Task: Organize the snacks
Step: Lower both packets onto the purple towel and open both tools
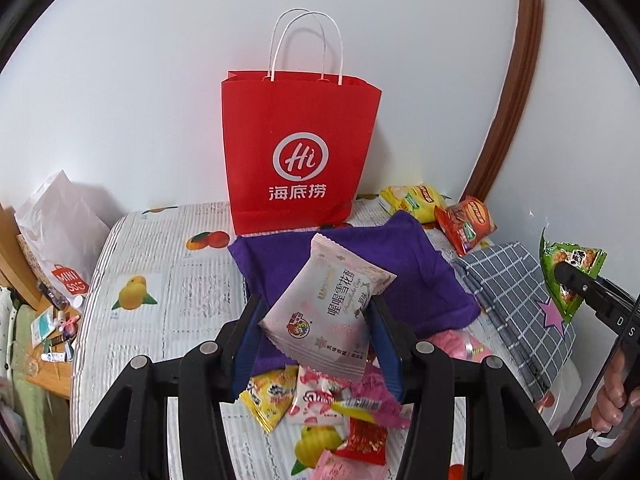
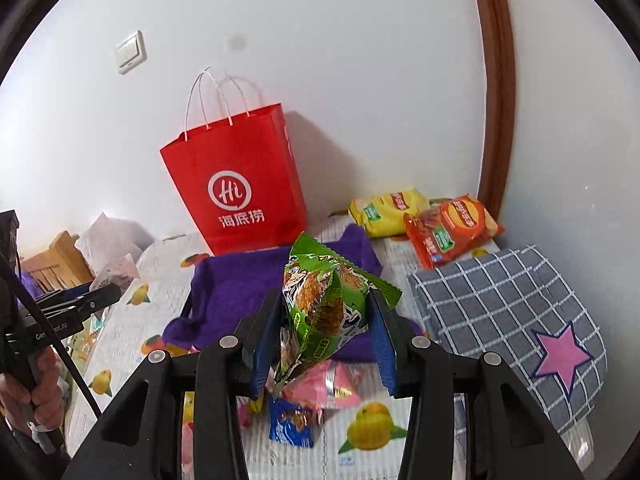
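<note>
My left gripper [image 1: 314,304] is shut on a pale pink snack packet [image 1: 328,308], held above the bed. My right gripper [image 2: 324,300] is shut on a green snack packet [image 2: 320,304], which also shows in the left wrist view as the green packet [image 1: 568,268] at the far right. A red paper bag [image 1: 298,152] with white handles stands upright against the wall beyond both grippers; in the right wrist view the red bag [image 2: 236,192] sits to the left. A pile of small snacks [image 1: 332,412] lies on the bed below my left gripper. Pink and blue packets [image 2: 312,404] lie below my right gripper.
A purple towel [image 1: 404,268] lies in front of the bag. A yellow chip bag [image 2: 388,212] and an orange-red chip bag [image 2: 452,228] rest near the wall. A grey checked pillow [image 2: 508,312] with a pink star sits at the right. A wooden bedside table [image 1: 48,340] with clutter stands left.
</note>
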